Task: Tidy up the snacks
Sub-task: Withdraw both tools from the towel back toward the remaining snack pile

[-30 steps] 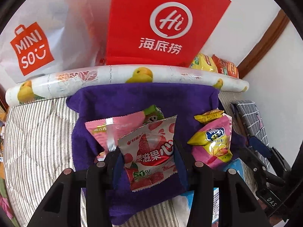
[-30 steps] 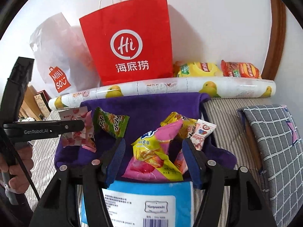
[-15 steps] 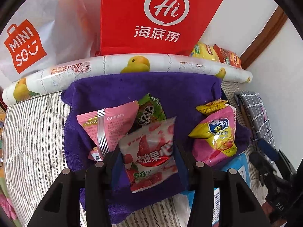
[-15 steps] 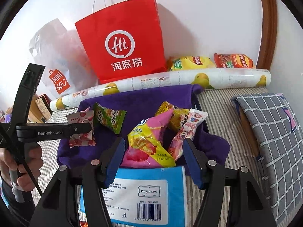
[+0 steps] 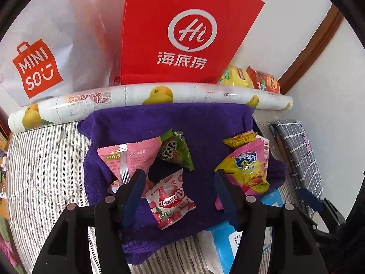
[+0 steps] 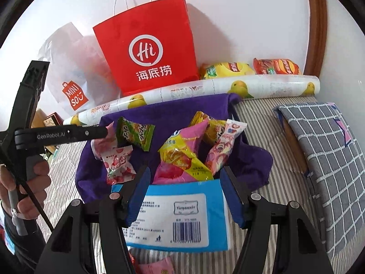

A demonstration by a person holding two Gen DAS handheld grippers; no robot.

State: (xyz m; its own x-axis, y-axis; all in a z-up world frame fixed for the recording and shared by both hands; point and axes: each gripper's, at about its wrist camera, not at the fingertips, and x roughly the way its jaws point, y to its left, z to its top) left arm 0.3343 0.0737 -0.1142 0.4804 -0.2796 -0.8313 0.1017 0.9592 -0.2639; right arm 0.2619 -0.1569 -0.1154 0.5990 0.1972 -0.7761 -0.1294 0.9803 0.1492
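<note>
A purple towel [image 5: 182, 123] [image 6: 173, 114] lies on striped bedding with several snack packets on it. My left gripper [image 5: 179, 178] hangs over the towel's near left part and its jaws are opening. A strawberry packet [image 5: 170, 202] [image 6: 118, 162] lies flat between them, free of both pads. Just beyond it lie a pink packet [image 5: 130, 157] and a green packet [image 5: 175, 150] [image 6: 134, 133]. My right gripper [image 6: 184, 175] is open above a blue tissue pack [image 6: 178, 210], facing a pink and yellow bag [image 6: 180, 157] [image 5: 246, 169]. The left gripper [image 6: 100, 133] shows side-on in the right wrist view.
A red paper bag [image 6: 148, 45] and a white MINISO bag [image 5: 38, 68] stand against the wall behind a fruit-printed roll [image 5: 159, 93]. Two chip bags [image 6: 251, 68] lie at the back right. A grey checked cushion [image 6: 324, 148] lies at the right. A hand [image 6: 22, 189] holds the left gripper's handle.
The left jaws have spread and let go of the strawberry packet, which now lies on the towel. The right gripper has drawn back, so more of the blue pack shows beneath it.
</note>
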